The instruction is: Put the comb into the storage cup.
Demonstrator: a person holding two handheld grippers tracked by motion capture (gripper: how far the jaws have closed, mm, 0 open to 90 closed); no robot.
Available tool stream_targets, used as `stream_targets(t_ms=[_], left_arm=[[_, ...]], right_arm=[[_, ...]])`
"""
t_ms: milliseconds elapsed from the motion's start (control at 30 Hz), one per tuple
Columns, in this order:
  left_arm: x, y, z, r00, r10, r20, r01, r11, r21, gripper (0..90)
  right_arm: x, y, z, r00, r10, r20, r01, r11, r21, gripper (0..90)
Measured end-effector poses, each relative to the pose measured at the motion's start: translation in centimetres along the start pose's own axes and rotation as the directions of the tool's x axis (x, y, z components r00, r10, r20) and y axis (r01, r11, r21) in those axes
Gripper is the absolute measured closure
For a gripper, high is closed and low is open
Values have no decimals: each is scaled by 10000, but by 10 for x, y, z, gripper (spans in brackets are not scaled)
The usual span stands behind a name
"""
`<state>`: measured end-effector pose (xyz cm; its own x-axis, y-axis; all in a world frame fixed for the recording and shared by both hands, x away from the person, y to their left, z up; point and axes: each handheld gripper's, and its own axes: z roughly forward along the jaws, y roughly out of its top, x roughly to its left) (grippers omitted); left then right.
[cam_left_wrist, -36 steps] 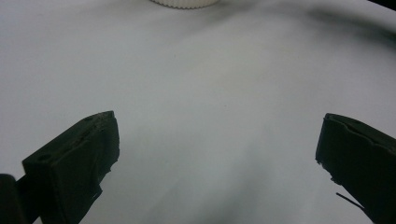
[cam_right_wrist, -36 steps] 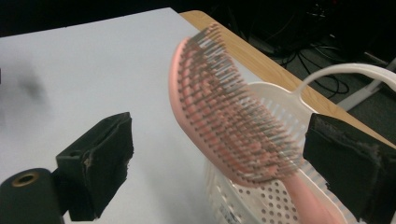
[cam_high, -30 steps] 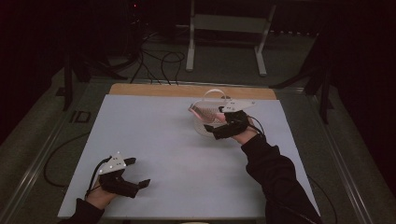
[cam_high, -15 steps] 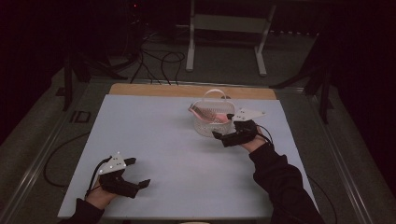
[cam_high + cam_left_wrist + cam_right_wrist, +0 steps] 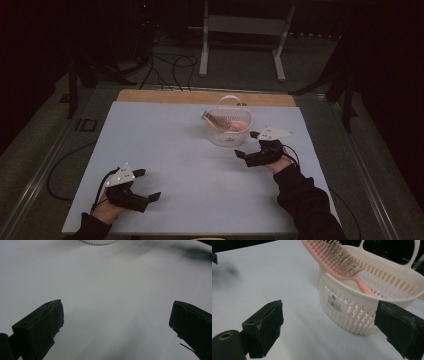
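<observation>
1. High view: the white basket (image 5: 229, 131) sits on the far-right part of the table (image 5: 170, 150), with the pink hairbrush (image 5: 222, 121) lying slanted inside it, bristle end poking up over the left rim. That's my guess for why it's tilted: the brush is too long to lie flat in there, so it props on the wall. The right gripper (image 5: 252, 145) rests on the table just beside the basket on the near side, jaws spread and holding nothing, so to me it looks like the drop-off is done. The left gripper (image 5: 148, 185) is parked well apart at the near-left corner, jaws also spread, basically idle.

2. Left gripper view: both black jaws stand wide apart over bare table, nothing between them. A ribbed white edge, the basket (image 5: 98, 241) I'd say, peeks in at the top, far off. It just seems to be kept out of the way.

3. Right gripper view: jaws wide open, empty, pointed right at the basket (image 5: 362, 307), near but not touching. The hairbrush (image 5: 337, 261) leans across it, handle down inside, bristles up and out over the rim. There's a small dark sticker (image 5: 335, 301) on the basket wall, probably a barcode or price label, but it's too blurry to read. No brand name I can make out anywhere.
</observation>
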<state>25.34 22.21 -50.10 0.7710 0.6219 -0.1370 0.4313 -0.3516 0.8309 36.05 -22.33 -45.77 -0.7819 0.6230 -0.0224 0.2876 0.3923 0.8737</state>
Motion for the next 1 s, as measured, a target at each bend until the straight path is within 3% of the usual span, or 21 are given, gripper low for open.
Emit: stream_targets(t_ms=[600,1000], left_arm=[[0,0,0,10000,-17,13,17,10000,-8,3],[-1,0,0,10000,8,17,-8,10000,-9,3]], right_arm=[[5,-40,-24,9975,696,81,-697,9975,138,83],[12,-64,-39,9972,728,138,-732,9969,298,85]])
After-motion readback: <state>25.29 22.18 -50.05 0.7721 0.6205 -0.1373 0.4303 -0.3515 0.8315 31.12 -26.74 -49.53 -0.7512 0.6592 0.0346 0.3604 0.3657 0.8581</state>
